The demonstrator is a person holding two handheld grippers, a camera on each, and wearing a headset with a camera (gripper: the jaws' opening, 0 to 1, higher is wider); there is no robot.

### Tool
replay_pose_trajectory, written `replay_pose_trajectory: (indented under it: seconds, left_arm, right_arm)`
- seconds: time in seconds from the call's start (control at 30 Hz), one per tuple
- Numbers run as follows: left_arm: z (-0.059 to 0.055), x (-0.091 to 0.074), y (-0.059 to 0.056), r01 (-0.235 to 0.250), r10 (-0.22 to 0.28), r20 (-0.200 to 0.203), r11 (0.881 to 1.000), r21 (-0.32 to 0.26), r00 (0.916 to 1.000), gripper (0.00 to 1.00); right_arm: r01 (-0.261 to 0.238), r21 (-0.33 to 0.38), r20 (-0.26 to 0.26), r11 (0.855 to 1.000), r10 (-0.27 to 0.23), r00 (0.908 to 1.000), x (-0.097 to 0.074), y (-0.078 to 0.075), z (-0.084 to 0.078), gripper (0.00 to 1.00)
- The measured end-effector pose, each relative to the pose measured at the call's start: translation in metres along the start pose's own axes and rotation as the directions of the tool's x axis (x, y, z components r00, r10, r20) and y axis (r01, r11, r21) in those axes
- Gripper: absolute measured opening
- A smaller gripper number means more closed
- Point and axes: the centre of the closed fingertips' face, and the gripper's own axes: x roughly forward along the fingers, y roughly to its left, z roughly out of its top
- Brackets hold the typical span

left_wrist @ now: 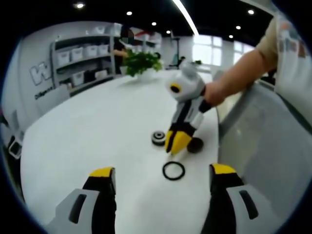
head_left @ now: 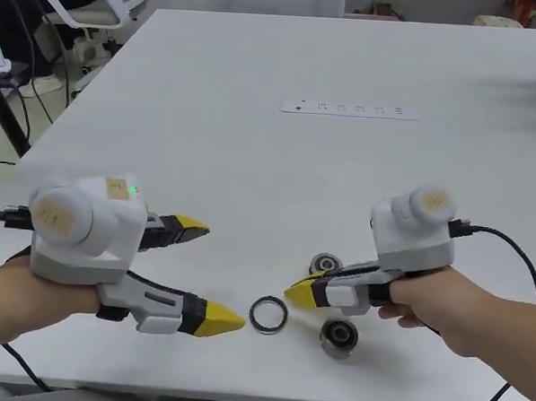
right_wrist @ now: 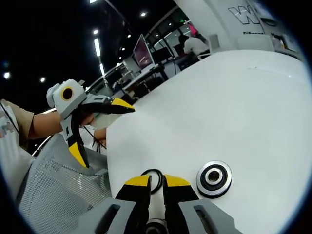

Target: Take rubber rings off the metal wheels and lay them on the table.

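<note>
A loose black rubber ring point(head_left: 253, 316) lies flat on the white table point(head_left: 279, 165), between my two grippers. My left gripper point(head_left: 206, 271) is open, and the ring point(left_wrist: 164, 171) lies just ahead of its jaws. My right gripper point(head_left: 299, 294) is shut with nothing in it, its yellow tips just right of the ring point(right_wrist: 157, 171). One metal wheel point(head_left: 325, 263) lies behind the right gripper and another point(head_left: 339, 336) in front of it. A wheel point(right_wrist: 213, 178) with a dark outer band lies right of the right gripper's point(right_wrist: 157, 181) jaws.
A flat white strip point(head_left: 349, 109) lies mid-table, farther back. A white office chair point(head_left: 90, 2) stands off the table's far left corner. The near table edge runs just below both hands. A leafy plant point(left_wrist: 141, 61) stands at the far end.
</note>
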Motion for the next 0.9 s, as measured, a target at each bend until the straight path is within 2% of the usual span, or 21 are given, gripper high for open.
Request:
replay_pose_trajectory:
  seconds: [0.33, 0.5, 0.9]
  left_arm:
    - [0.009, 0.009, 0.007, 0.009, -0.009, 0.0, 1.0, 0.004, 1.0, 0.78]
    - [0.013, 0.013, 0.011, 0.012, -0.012, -0.001, 1.0, -0.005, 0.9999, 0.78]
    - [0.022, 0.028, 0.017, 0.02, -0.02, 0.0, 1.0, -0.01, 0.9998, 0.76]
  right_arm:
    - [0.033, -0.009, 0.068, 0.999, -0.032, 0.9972, -0.016, -0.006, 0.02, 0.09]
    - [0.059, -0.016, 0.096, 0.998, -0.057, 0.9937, -0.025, -0.012, 0.027, 0.14]
    - [0.14, -0.017, 0.164, 0.99, -0.136, 0.9771, -0.055, -0.031, 0.038, 0.24]
